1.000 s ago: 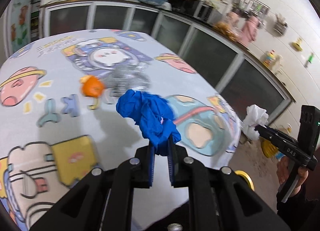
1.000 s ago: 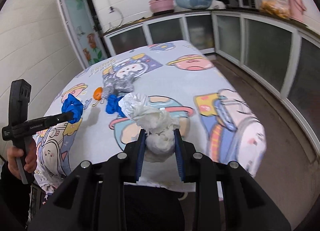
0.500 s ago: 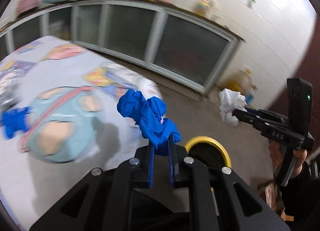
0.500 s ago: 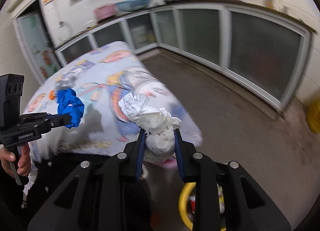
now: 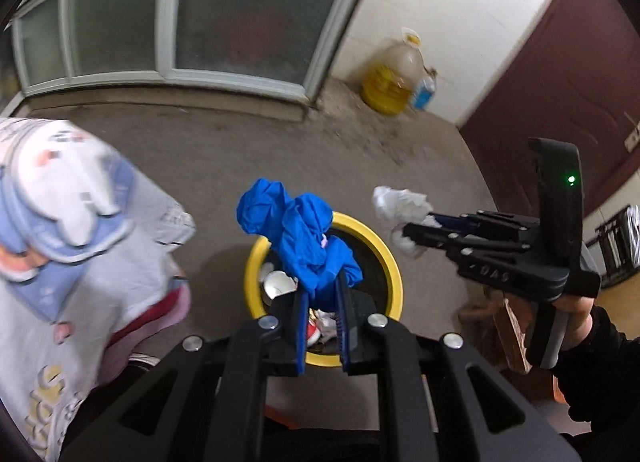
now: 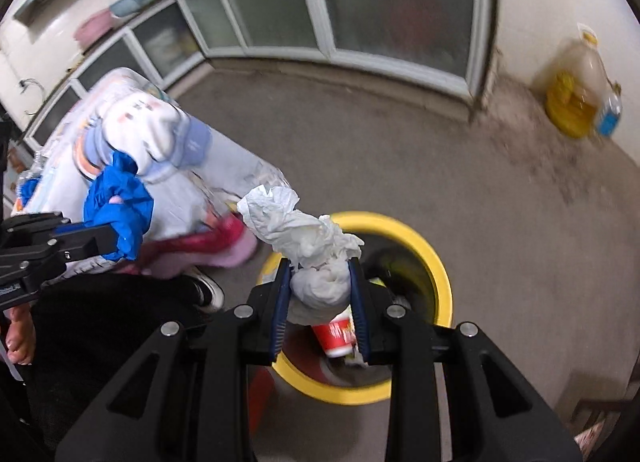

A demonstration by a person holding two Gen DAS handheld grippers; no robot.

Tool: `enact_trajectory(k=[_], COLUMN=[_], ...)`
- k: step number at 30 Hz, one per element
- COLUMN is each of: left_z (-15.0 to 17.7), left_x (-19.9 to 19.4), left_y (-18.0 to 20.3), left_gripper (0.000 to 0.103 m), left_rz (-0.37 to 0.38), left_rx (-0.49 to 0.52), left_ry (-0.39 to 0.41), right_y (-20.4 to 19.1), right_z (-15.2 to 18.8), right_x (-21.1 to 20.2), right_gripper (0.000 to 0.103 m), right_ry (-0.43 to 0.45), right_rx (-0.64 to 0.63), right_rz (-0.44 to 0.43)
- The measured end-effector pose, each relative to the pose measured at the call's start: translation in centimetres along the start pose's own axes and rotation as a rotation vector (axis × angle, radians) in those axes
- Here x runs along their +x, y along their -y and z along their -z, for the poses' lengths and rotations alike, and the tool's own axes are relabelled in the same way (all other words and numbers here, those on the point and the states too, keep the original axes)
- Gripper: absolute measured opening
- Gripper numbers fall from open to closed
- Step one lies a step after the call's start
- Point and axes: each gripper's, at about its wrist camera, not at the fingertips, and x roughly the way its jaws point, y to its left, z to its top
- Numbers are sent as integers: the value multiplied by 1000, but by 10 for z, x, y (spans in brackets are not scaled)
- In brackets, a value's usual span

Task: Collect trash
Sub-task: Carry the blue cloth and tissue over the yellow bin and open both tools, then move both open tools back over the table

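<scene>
Concrete floor w/ yellow-rimmed bin; left gripper clamps blue wad; right gripper clamps white tissue.

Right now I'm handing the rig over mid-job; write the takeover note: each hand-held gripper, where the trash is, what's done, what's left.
Left hand-held gripper: shut on the crumpled blue glove, in line with the yellow-rimmed bin.
Right hand-held gripper: shut on the white tissue wad, also in line with the bin in its own view.
Bin: on the floor beside the table; a red cup and other scraps already inside.
Done: both pieces picked up and at the bin.
Left: release both, then check the table for more; most of it is out of view.
</scene>
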Motion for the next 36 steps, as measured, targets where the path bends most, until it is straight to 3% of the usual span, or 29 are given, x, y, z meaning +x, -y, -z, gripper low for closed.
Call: enact_trajectory(k=[5, 15, 25, 26, 27, 28, 30, 31, 32, 36], left_z=[-7, -22, -25, -25, -26, -26, -26, -27, -28, -29], left_x=[33, 68, 78, 78, 78, 76, 68, 67, 65, 56], left_y=[17, 29, 26, 25, 22, 21, 18, 18, 16, 6], left_gripper=[10, 11, 12, 18, 36, 62, 81, 87, 90, 93], left_rz=[2, -3, 13, 10, 9, 5, -3, 8, 17, 10], left_rx=[61, 85, 41, 33, 19, 8, -12, -20, -31, -81], left_ry=[-58, -139, -149, -148, -148, -140, -95, -88, -83, -64], right_y=[20, 31, 40, 41, 43, 46, 52, 56, 60, 66], right_z=[16, 25, 28, 28, 29, 29, 30, 32, 33, 32], right_x=[25, 52, 62, 65, 66, 68, 70, 70, 68, 61], right_gripper=[27, 27, 27, 28, 30, 34, 48, 62, 66, 66], right_ry=[-61, -135, -180, -193, -197, -204, -216, -213, -206, -200], right_rx=[51, 97, 116, 120, 132, 146, 166, 185, 203, 210], right_rz=[17, 49, 67, 64, 69, 82, 95, 94, 97, 132])
